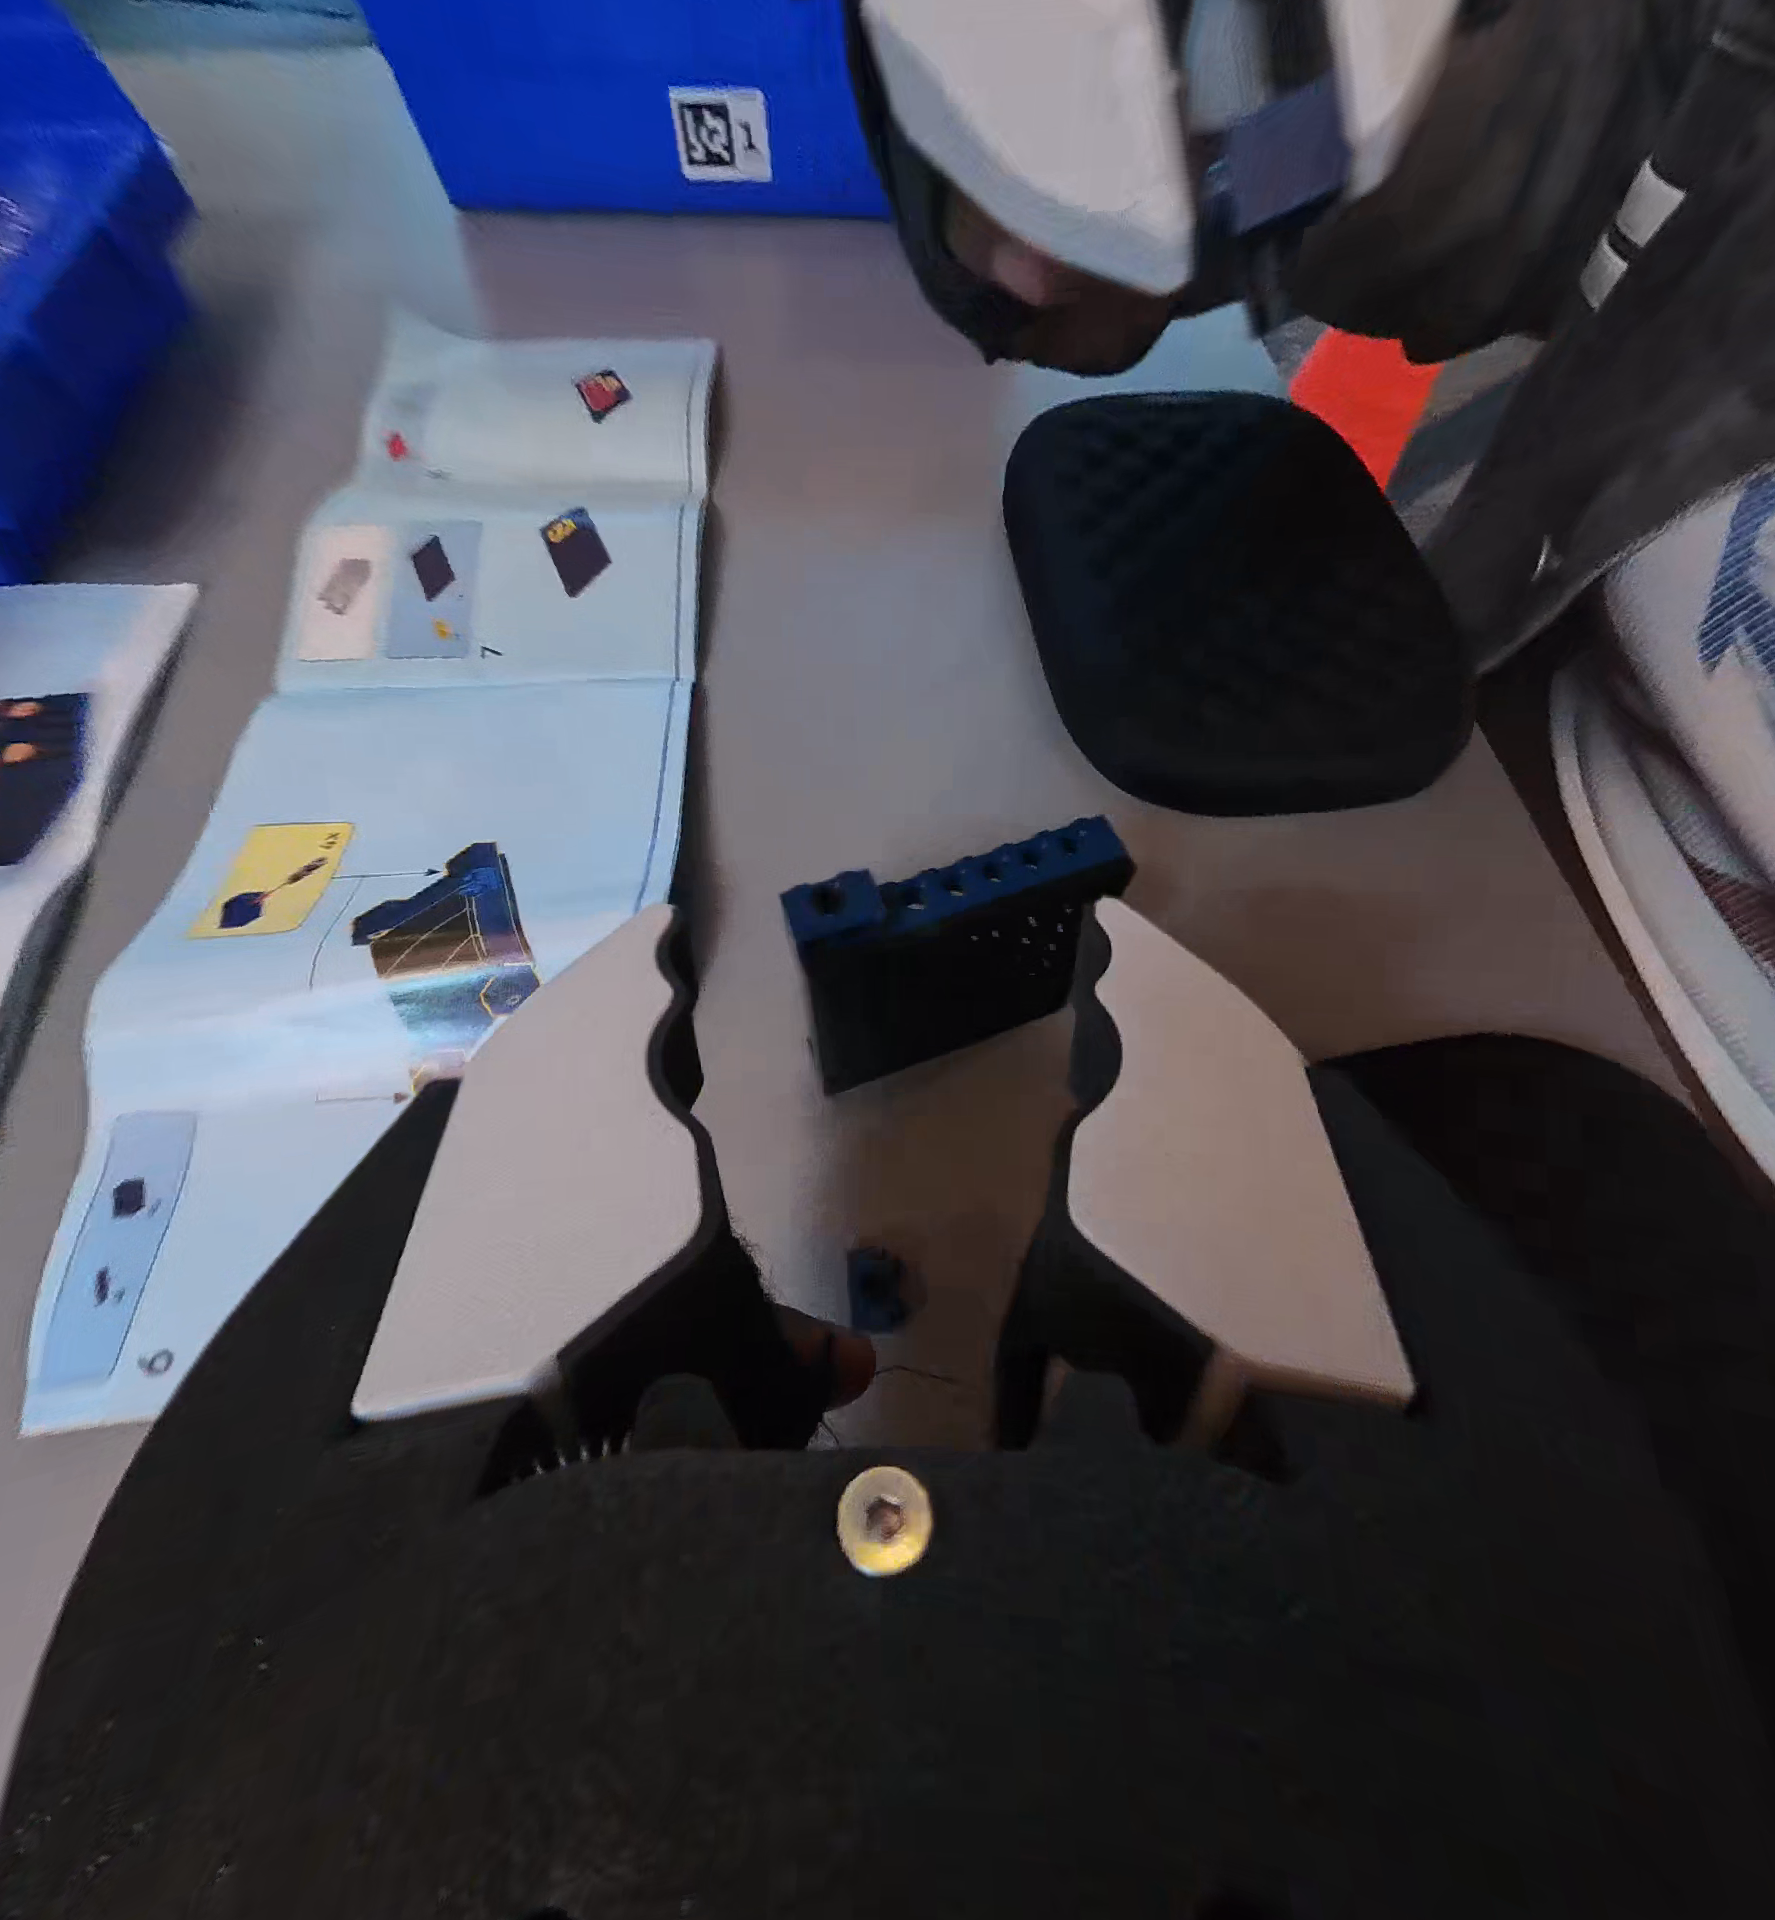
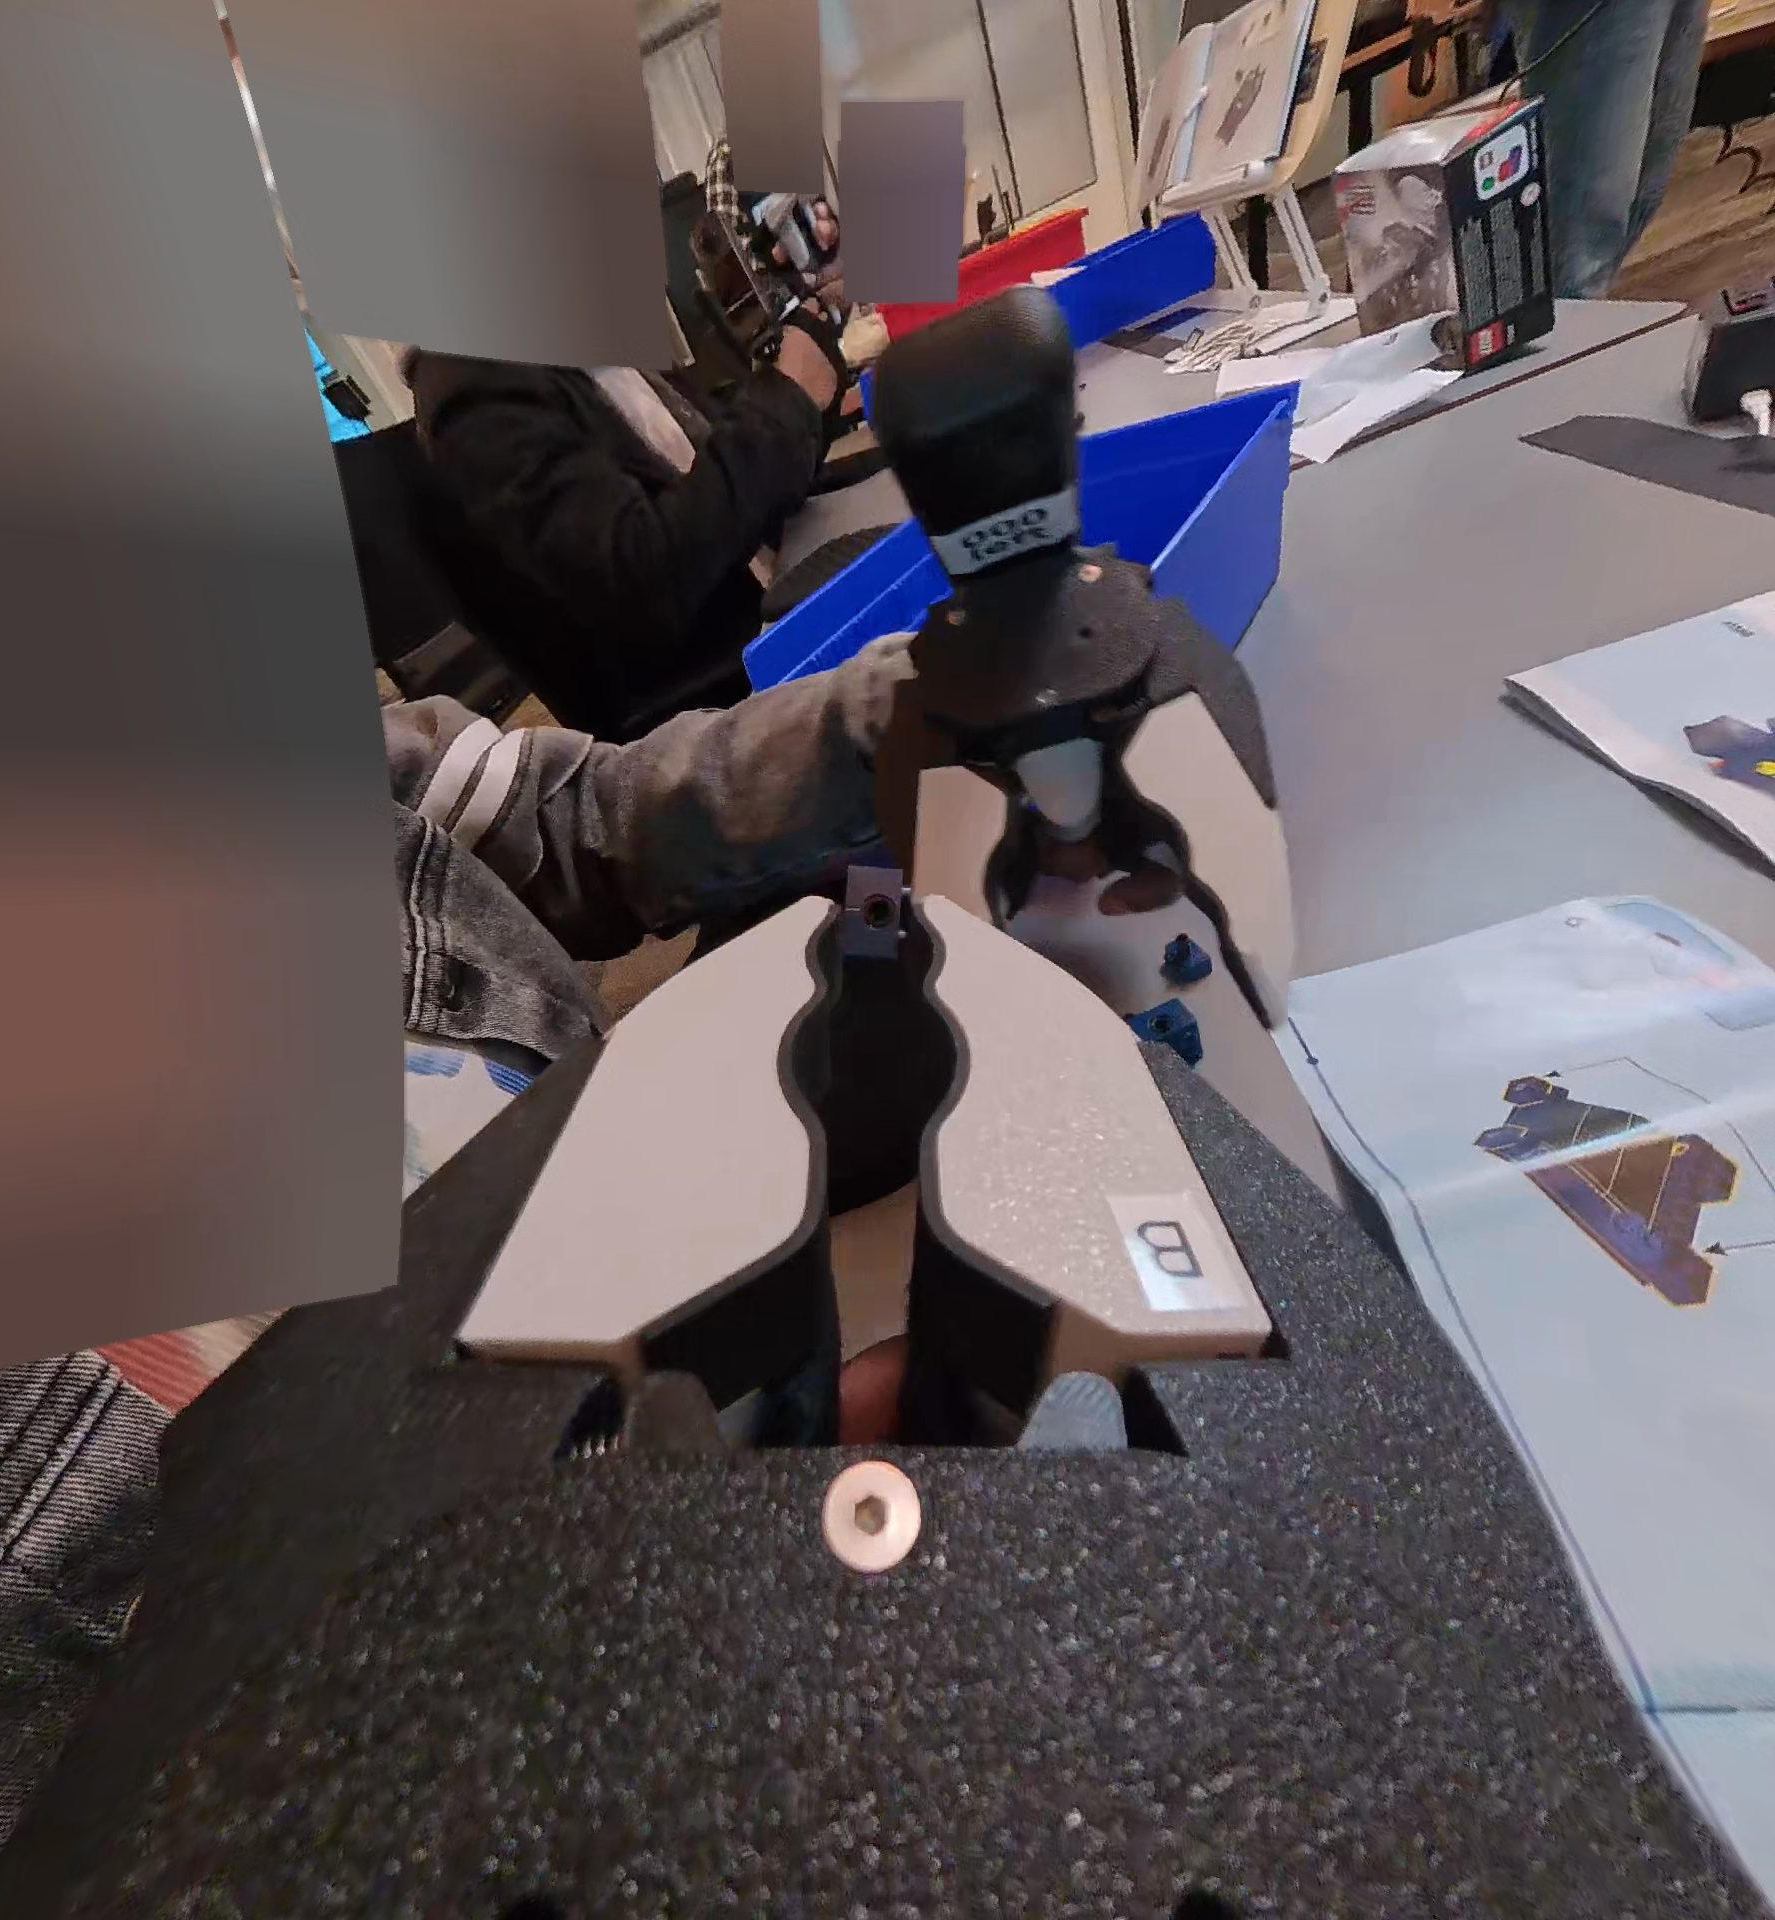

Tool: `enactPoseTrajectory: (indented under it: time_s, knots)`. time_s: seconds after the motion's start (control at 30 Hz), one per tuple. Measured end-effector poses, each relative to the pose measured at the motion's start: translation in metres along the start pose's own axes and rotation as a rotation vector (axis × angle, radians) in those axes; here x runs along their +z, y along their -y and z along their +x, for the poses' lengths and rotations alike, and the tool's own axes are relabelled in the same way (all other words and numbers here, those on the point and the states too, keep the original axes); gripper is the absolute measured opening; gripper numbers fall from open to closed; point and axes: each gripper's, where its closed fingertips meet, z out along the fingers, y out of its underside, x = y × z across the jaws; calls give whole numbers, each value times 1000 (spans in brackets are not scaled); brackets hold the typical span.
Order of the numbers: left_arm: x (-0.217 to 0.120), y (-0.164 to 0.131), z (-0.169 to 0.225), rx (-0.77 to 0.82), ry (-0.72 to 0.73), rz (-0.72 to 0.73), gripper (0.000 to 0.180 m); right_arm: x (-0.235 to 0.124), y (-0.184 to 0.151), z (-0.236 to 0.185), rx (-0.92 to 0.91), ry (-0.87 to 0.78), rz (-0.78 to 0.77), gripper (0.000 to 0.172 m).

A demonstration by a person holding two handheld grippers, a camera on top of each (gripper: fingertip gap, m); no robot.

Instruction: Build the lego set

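My left gripper (image 1: pixel 883 930) is open over the grey table (image 1: pixel 862 520). A dark blue brick assembly (image 1: pixel 945 966) with a row of holes along its top edge rests on the table between the fingers. It sits close to the right finger (image 1: pixel 1174 1039), with a wide gap to the left finger (image 1: pixel 592 1091). A small blue piece (image 1: pixel 872 1288) lies nearer the gripper's base. My right gripper (image 2: pixel 875 935) is shut on a small dark blue brick (image 2: pixel 875 914) with a round hole, held in the air. It shows in the left wrist view (image 1: pixel 1267 177) at the top right.
An open instruction booklet (image 1: pixel 467 727) lies left of the assembly and also shows in the right wrist view (image 2: pixel 1589 1195). Blue bins (image 1: pixel 634 104) stand at the back. A black textured oval pad (image 1: pixel 1226 603) lies just beyond the assembly. Two small blue pieces (image 2: pixel 1163 1023) lie under the left gripper (image 2: pixel 1101 914). My hands' fingertips stand some 10 cm from each other.
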Motion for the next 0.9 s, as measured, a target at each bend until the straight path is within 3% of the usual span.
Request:
enactPoseTrajectory:
  time_s: [0.1,0.27,0.43,0.57,0.73,0.9]
  knots:
    - [7,0,-1,26,-111,32,62,-5,-2,-2,6,6,9,11]
    - [8,-1,12,-17,-229,94,26,-10,-9,5,3,-20,-12,11]
    - [6,-2,14,-54,-32,158,23,-5,-31,18,-79,-88,-146,11]
    - [8,-8,16,-47,125,116,15,3,-49,33,-206,-154,-292,11]
    - [13,-10,16,-70,116,114,17,10,-51,44,-311,-118,-374,11]
    - [11,-10,17,-62,103,120,15,-8,-43,52,-302,-70,-371,11]
